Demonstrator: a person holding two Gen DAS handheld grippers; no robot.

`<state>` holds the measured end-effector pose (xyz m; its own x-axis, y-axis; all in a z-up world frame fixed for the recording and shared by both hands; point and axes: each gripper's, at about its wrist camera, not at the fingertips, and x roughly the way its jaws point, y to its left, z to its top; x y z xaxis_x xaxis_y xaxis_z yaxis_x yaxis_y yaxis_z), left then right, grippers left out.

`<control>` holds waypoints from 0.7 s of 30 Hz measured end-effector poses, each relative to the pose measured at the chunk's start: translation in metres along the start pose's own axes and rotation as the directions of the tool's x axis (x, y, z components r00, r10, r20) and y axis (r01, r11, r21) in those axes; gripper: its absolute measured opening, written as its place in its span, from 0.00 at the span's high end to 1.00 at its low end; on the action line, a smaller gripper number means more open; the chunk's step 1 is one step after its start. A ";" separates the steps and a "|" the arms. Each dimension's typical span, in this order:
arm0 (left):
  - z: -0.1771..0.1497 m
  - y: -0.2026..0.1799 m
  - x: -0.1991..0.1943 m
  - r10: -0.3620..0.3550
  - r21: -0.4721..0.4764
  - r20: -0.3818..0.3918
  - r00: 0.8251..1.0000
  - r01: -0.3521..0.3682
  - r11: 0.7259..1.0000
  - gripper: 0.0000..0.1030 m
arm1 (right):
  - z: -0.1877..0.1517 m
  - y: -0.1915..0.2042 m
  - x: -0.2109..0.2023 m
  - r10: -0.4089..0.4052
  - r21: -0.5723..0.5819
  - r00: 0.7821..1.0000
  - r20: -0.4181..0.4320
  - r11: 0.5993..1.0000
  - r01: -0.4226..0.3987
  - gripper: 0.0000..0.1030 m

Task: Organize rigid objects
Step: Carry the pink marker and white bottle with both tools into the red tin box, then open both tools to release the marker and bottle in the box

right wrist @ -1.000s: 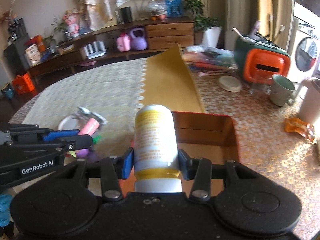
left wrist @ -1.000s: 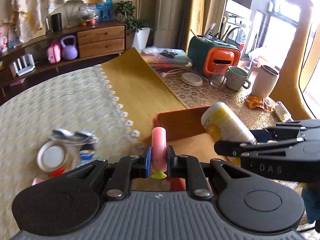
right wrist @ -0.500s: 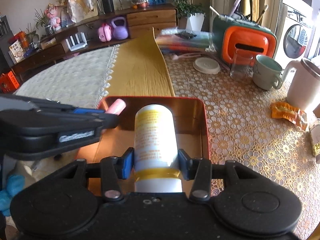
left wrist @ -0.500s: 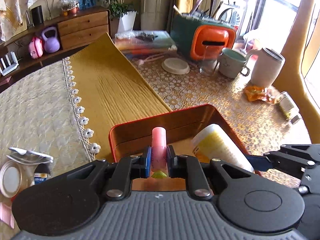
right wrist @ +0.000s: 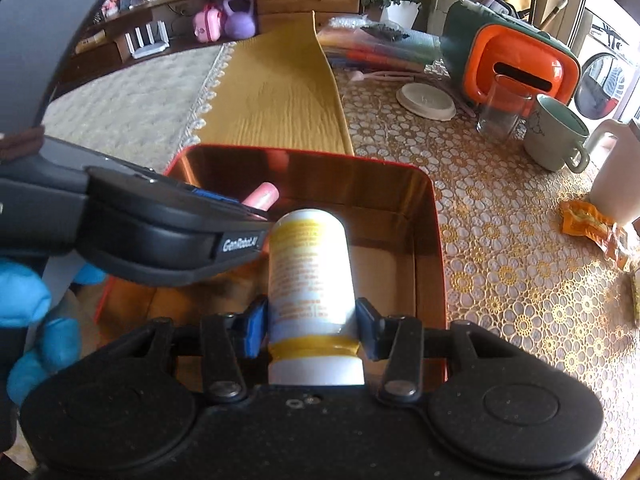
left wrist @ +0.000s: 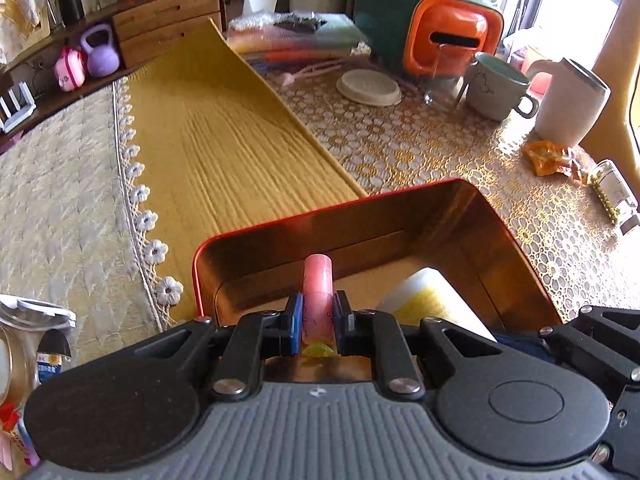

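Both your grippers have dropped over the glossy red tin (left wrist: 472, 194): left gripper (left wrist: 316, 322) pinches a slim pink tube (left wrist: 317, 280), right gripper (right wrist: 310, 330) clamps a smooth white-and-yellow bottle (right wrist: 310, 264), both angled down.

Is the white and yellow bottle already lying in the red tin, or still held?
Held. The right claw grips the bottle above the tin.

left wrist: steep, close, downward | right wrist: same | shared: tin (left wrist: 460, 216) (right wrist: 424, 216)
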<state>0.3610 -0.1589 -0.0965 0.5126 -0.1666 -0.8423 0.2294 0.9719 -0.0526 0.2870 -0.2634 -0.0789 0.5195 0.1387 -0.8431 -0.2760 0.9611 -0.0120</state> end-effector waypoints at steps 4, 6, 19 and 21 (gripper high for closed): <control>0.002 -0.002 0.003 -0.014 0.002 -0.013 1.000 0.014 1.000 0.85 | -0.003 0.002 0.004 -0.002 -0.002 1.000 -0.013 1.000 0.002 0.57; 0.000 -0.003 0.007 -0.035 0.000 -0.040 0.999 0.035 0.999 0.85 | -0.004 0.002 0.006 -0.010 0.001 1.000 -0.020 1.000 0.010 0.57; -0.006 -0.005 -0.001 -0.058 -0.006 -0.034 0.998 0.058 0.998 0.84 | -0.004 -0.003 -0.012 -0.011 0.024 0.999 0.041 1.000 0.010 0.43; -0.007 -0.003 -0.007 -0.064 -0.010 -0.023 0.998 0.064 0.998 0.84 | -0.004 -0.003 -0.019 -0.007 0.024 0.999 0.054 1.000 0.005 0.42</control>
<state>0.3507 -0.1595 -0.0940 0.4772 -0.2247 -0.8496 0.2538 0.9608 -0.1115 0.2747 -0.2697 -0.0653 0.5646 0.1450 -0.8126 -0.2537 0.9673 -0.0036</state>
